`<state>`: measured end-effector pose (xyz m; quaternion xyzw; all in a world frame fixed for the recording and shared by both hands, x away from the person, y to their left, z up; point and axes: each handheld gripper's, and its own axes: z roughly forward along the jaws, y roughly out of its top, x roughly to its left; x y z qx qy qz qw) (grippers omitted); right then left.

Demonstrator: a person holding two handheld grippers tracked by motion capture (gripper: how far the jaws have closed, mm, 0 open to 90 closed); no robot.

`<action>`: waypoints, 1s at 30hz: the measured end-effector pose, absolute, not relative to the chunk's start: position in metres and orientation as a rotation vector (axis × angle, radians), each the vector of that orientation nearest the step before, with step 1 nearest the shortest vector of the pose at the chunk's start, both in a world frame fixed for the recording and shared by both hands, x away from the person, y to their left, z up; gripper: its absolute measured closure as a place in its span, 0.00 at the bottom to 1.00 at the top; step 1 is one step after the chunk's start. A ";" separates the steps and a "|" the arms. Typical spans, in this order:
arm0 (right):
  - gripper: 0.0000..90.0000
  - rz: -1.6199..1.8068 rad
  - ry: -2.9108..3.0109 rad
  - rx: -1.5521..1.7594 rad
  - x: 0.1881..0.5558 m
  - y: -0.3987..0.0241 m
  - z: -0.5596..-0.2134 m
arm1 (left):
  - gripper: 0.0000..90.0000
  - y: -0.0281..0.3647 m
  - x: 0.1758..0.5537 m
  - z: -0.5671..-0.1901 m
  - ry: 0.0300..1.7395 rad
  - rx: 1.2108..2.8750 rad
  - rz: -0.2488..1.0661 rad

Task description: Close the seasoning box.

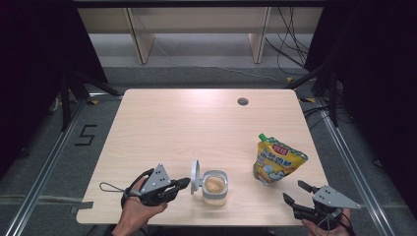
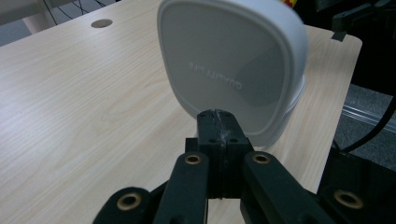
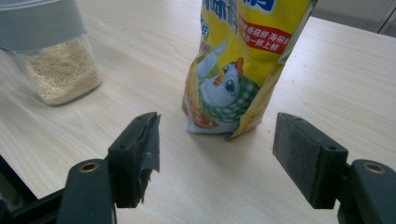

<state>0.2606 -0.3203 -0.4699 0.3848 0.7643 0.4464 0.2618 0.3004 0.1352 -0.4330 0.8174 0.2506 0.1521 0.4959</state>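
A: Noting lid up: clear square jar of beige granules [image 1: 215, 187], front-centre; left gripper [image 1: 184, 183] clenched, empty, beside white hinged lid [image 1: 195, 177].
B: Refill pending; right gripper [image 1: 293, 192] released, facing yellow spouted pouch [image 1: 276, 161].

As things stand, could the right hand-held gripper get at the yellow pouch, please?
Probably yes: the right hand-held gripper is open and faces the standing yellow pouch, with bare table between them.

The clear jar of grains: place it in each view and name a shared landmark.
High view: jar bottom centre, lid flipped up.
Left gripper view: jar body hidden behind the lid, upper centre.
Right gripper view: jar upper left.
Shared landmark: the table.
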 end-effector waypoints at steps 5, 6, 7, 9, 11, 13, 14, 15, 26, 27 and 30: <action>0.36 1.225 2.089 1.079 0.260 -0.318 -0.470 | 0.99 0.132 0.298 -0.429 0.615 1.967 0.368; 0.36 1.217 2.090 1.079 0.259 -0.318 -0.470 | 0.99 0.131 0.298 -0.429 0.599 1.969 0.370; 0.36 1.217 2.090 1.079 0.259 -0.318 -0.470 | 0.99 0.131 0.298 -0.429 0.599 1.969 0.370; 0.36 1.214 2.079 1.059 0.260 -0.319 -0.470 | 0.99 0.128 0.297 -0.427 0.584 1.971 0.375; 0.36 1.215 2.083 1.074 0.259 -0.319 -0.470 | 0.99 0.126 0.296 -0.427 0.597 1.964 0.362; 0.36 1.215 2.083 1.067 0.260 -0.319 -0.470 | 0.99 0.123 0.297 -0.427 0.575 1.974 0.364; 0.36 1.216 2.089 1.087 0.259 -0.318 -0.470 | 0.99 0.122 0.297 -0.428 0.570 1.974 0.366; 0.36 1.216 2.089 1.085 0.259 -0.318 -0.470 | 0.99 0.121 0.298 -0.428 0.574 1.967 0.353; 0.36 1.207 2.099 1.073 0.259 -0.319 -0.470 | 0.98 0.108 0.298 -0.430 0.533 1.985 0.346; 0.36 1.212 2.093 1.075 0.259 -0.318 -0.470 | 0.98 0.108 0.298 -0.430 0.537 1.983 0.345; 0.36 1.220 2.093 1.087 0.259 -0.318 -0.470 | 0.98 0.111 0.298 -0.429 0.532 1.987 0.355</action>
